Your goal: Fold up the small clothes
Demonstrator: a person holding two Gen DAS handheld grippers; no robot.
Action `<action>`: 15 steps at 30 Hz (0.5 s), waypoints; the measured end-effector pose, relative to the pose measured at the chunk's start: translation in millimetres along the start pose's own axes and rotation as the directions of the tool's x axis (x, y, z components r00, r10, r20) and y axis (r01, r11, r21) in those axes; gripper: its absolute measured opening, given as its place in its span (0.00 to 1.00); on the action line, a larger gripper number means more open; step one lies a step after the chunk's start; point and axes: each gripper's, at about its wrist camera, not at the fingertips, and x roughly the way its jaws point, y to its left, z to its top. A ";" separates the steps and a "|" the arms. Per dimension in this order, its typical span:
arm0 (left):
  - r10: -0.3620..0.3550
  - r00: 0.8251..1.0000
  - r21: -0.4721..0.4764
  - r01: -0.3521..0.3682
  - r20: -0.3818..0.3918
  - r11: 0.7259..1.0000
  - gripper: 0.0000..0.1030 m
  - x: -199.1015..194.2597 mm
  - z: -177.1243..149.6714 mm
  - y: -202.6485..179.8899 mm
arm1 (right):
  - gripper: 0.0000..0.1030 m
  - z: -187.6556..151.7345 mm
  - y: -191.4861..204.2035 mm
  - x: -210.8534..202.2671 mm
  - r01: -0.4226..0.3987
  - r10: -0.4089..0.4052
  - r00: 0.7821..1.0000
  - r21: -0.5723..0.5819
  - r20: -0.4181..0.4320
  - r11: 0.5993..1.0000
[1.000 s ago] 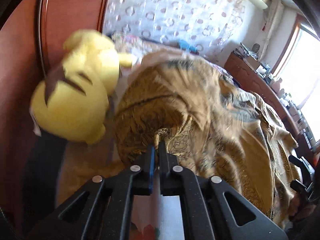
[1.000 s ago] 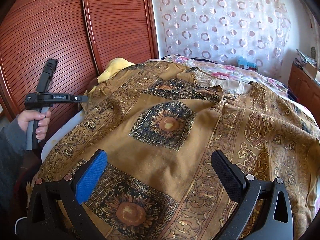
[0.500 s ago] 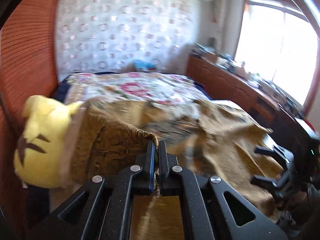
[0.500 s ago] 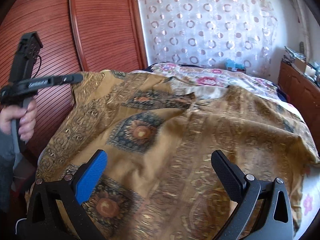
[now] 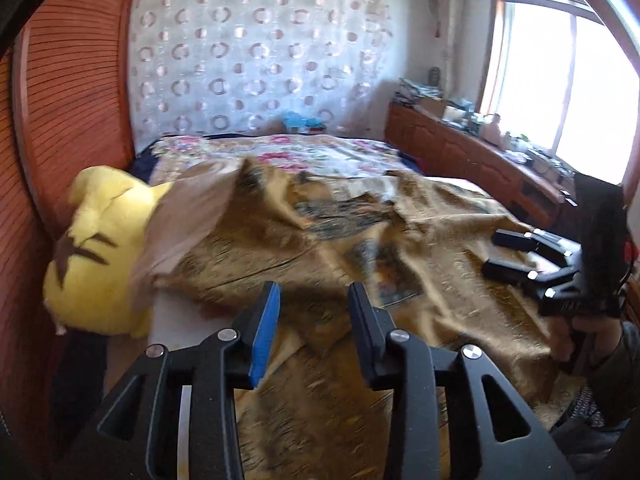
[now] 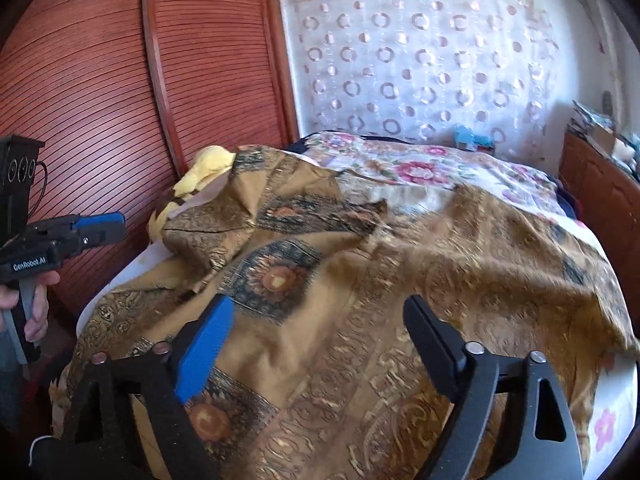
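Note:
A golden-brown cloth [image 5: 400, 240] with sunflower panels lies spread over the bed, one corner turned back near the plush toy. My left gripper [image 5: 314, 292] hovers over its near edge. Its jaws are opening and nothing is between the pads; the cloth lies below them. In the right wrist view the same cloth [image 6: 400, 264] fills the bed, and the left gripper [image 6: 108, 226] is at the far left in a person's hand. My right gripper [image 6: 318, 304] is above the cloth, its wide jaws closing without touching the fabric. It also shows at the right as the right gripper [image 5: 504, 252].
A yellow plush toy [image 5: 96, 252] leans at the bed's left side against the red-brown slatted wardrobe [image 6: 100, 80]. A floral sheet [image 5: 304, 152] covers the far bed. A cluttered wooden sideboard [image 5: 460, 140] runs under the window on the right.
The left gripper, shut on a fold of the cloth before, swung right and upward and has let go; the cloth dropped onto the bed. The right gripper's jaws have narrowed a little.

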 end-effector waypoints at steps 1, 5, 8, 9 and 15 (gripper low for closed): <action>0.018 1.000 -0.006 -0.018 0.000 1.000 0.37 -0.3 -4.0 4.4 | 0.80 3.4 3.3 4.5 -0.014 0.014 1.000 -0.013 -0.004 1.000; 0.048 0.999 -0.055 -0.048 0.002 0.997 0.38 -7.2 -18.0 25.3 | 0.65 22.2 23.4 30.6 -0.084 0.083 0.996 -0.073 -0.026 0.994; 0.073 0.997 -0.081 -0.072 0.012 0.994 0.39 -10.9 -24.9 36.1 | 0.62 38.8 41.6 57.8 -0.134 0.128 0.990 -0.121 -0.055 0.984; 0.077 0.997 -0.090 -0.075 0.015 0.993 0.40 -12.3 -26.2 39.2 | 0.62 44.5 51.0 68.0 -0.152 0.144 0.987 -0.144 -0.064 0.978; 0.102 0.994 -0.122 -0.097 0.036 0.988 0.42 -21.3 -32.9 52.9 | 0.60 66.6 98.0 132.0 -0.220 0.188 0.971 -0.241 -0.149 0.945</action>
